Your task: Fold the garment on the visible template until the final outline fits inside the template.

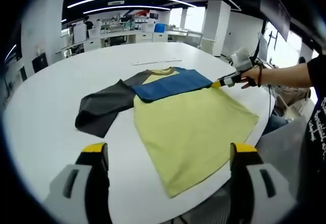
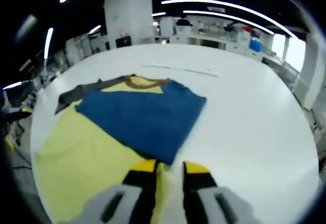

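A T-shirt with a yellow body lies flat on the round white table. Its dark grey sleeve spreads out to the left. The blue sleeve is folded across the chest below the brown collar. My left gripper hovers open over the table's near edge, short of the hem. A person's hand holds my right gripper at the blue sleeve's corner. In the right gripper view the jaws of the right gripper stand close together on the corner of the blue sleeve, with yellow cloth alongside.
A thin pale strip lies on the table beyond the collar, also seen as a strip in the right gripper view. The person's dark-sleeved arm reaches in from the right. Desks and pillars stand far behind.
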Demonstrator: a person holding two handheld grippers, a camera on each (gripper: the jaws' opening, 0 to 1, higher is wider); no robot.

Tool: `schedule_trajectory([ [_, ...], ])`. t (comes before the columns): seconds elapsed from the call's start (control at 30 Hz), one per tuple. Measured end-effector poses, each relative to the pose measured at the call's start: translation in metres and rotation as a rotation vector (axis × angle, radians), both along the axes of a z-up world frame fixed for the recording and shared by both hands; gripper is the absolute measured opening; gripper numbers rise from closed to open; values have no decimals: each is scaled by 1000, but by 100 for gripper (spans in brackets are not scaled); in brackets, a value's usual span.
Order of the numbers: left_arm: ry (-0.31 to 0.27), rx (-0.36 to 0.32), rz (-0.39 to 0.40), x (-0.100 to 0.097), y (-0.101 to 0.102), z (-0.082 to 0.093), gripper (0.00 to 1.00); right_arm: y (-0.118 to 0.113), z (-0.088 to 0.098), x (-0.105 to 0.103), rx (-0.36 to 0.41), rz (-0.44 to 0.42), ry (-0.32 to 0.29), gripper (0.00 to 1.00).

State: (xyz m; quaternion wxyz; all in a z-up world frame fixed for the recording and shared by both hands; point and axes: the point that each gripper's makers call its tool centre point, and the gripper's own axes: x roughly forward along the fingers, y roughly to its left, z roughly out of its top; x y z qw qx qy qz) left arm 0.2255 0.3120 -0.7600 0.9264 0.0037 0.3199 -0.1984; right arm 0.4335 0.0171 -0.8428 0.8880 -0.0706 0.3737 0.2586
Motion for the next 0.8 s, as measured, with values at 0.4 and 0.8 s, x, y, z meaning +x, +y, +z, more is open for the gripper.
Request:
schedule_trajectory([
  [0.4,6,8,17,-3,7,0,96,-2,-5,3,0,-30,12,2],
  [0.8,18,20,38,-3,13,-2,96,-7,-4,4,-41,7,7,1],
])
